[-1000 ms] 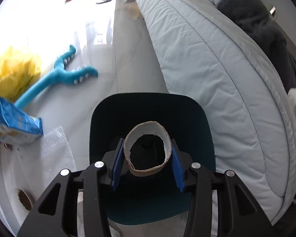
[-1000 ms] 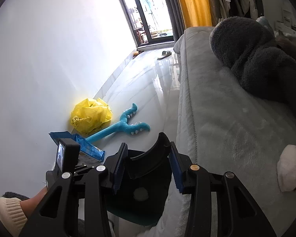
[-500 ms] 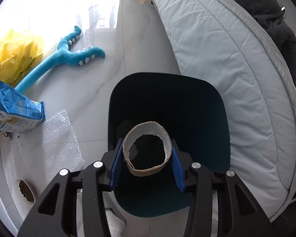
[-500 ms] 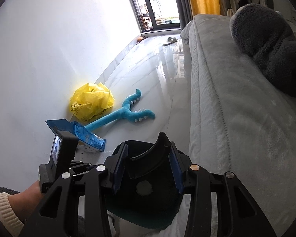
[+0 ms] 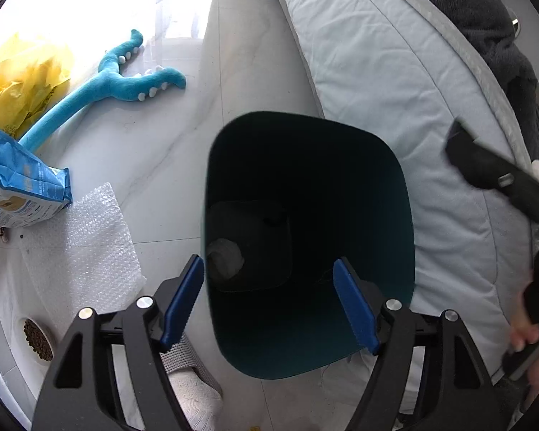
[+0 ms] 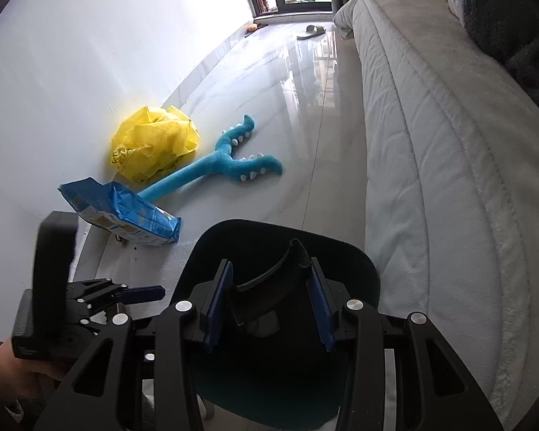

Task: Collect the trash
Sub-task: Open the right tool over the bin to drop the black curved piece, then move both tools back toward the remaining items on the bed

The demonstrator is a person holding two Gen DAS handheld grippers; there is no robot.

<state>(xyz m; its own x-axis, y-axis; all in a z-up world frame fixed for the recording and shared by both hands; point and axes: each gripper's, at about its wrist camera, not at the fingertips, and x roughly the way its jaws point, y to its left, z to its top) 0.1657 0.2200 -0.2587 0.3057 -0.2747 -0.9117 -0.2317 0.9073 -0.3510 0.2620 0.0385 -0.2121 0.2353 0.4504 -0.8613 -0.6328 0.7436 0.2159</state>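
A dark teal bin (image 5: 395,165) stands on the floor beside the bed. My left gripper (image 5: 267,264) hangs over the bin's mouth, its jaws opening and nothing between the blue pads. A pale lump (image 5: 226,255) lies on the bin's dark bottom; I cannot make out the cardboard roll. My right gripper (image 6: 269,264) is above the bin (image 6: 341,244) too, shut on a curved black plastic piece (image 6: 280,273) that sticks up between its fingers. In the right wrist view the left gripper's finger (image 6: 140,292) shows at lower left.
On the floor left of the bin lie bubble wrap (image 5: 97,244), a blue bag (image 5: 21,186), a crumpled yellow plastic bag (image 5: 21,82) and a teal plush toy (image 5: 107,89). A pale quilted bed (image 5: 395,72) runs along the right. A pet food bowl (image 5: 37,337) and a socked foot (image 5: 190,384) are close below.
The left gripper has opened and the cardboard roll it held is gone from its fingers. The right gripper has come down over the bin, still gripping the black piece.
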